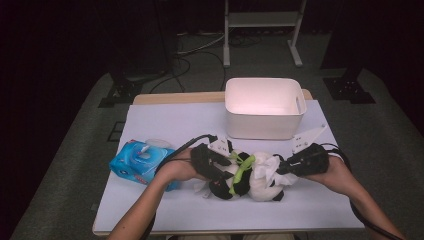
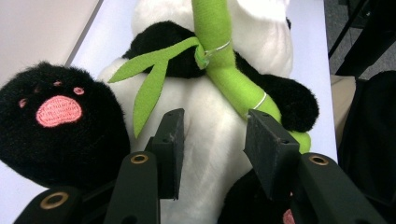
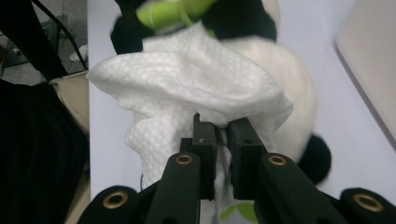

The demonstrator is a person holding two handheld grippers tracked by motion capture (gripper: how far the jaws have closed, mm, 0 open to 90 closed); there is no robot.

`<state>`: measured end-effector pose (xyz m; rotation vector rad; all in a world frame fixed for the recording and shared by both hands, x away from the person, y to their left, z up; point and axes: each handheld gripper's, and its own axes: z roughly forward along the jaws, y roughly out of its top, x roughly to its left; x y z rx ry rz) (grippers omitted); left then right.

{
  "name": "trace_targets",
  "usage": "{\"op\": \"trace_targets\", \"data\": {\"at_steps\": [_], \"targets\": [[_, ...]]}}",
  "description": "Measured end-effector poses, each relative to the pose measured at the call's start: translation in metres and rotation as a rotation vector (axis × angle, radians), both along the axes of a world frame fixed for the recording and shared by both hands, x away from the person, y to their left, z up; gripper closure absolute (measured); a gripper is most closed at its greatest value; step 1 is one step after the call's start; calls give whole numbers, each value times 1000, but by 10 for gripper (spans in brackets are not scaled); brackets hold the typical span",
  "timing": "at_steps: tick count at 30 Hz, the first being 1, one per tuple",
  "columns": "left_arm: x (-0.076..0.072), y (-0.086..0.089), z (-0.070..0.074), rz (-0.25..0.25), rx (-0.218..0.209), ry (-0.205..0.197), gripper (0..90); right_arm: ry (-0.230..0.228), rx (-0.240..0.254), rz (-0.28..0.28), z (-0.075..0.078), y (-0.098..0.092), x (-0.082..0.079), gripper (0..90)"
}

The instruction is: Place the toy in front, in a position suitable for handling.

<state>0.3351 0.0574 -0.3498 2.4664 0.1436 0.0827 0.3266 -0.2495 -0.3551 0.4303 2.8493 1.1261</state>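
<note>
Right gripper (image 3: 222, 128) pinches a white wet wipe (image 3: 187, 84) tight, jaws nearly together, wipe bunched over the panda plush (image 1: 250, 175) head. Left gripper (image 2: 212, 133) jaws half-apart straddle the plush's white belly; can't tell if pads press it. Plush lies at table (image 1: 165, 120) centre, white bin (image 1: 264, 107) at 12 o'clock, wipes pack (image 1: 140, 160) at 9. Risks: thin wipe may slip or tear while rubbing; a loosely held plush may slide; the green bamboo stalk (image 2: 219, 51) may snag.

The plush panda (image 1: 260, 175) lies on the surface (image 1: 165, 122) just in front of the tub (image 1: 264, 107). The wipes pack (image 1: 140, 160) lies left of the panda. A wipe (image 1: 265, 167) rests on the panda.
</note>
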Motion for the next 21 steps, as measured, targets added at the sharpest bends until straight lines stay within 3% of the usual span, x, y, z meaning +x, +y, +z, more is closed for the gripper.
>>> {"op": "trace_targets", "data": {"at_steps": [4, 11, 15, 18, 21], "targets": [[-2, -1, -1, 3, 4, -8, 572, 13, -15, -26, -7, -13, 0, 821], [-5, -1, -2, -2, 10, -12, 572, 18, -21, -48, -6, -15, 2, 820], [-8, 1, -3, -5, 1, -9, 572, 2, -9, -28, 2, -1, 9, 820], [-12, 3, -4, -4, 7, -16, 569, -19, -17, 16, 10, 21, 17, 817], [-14, 3, -4, -12, 2, -13, 570, -9, 1, 37, 13, 32, 21, 817]]}}
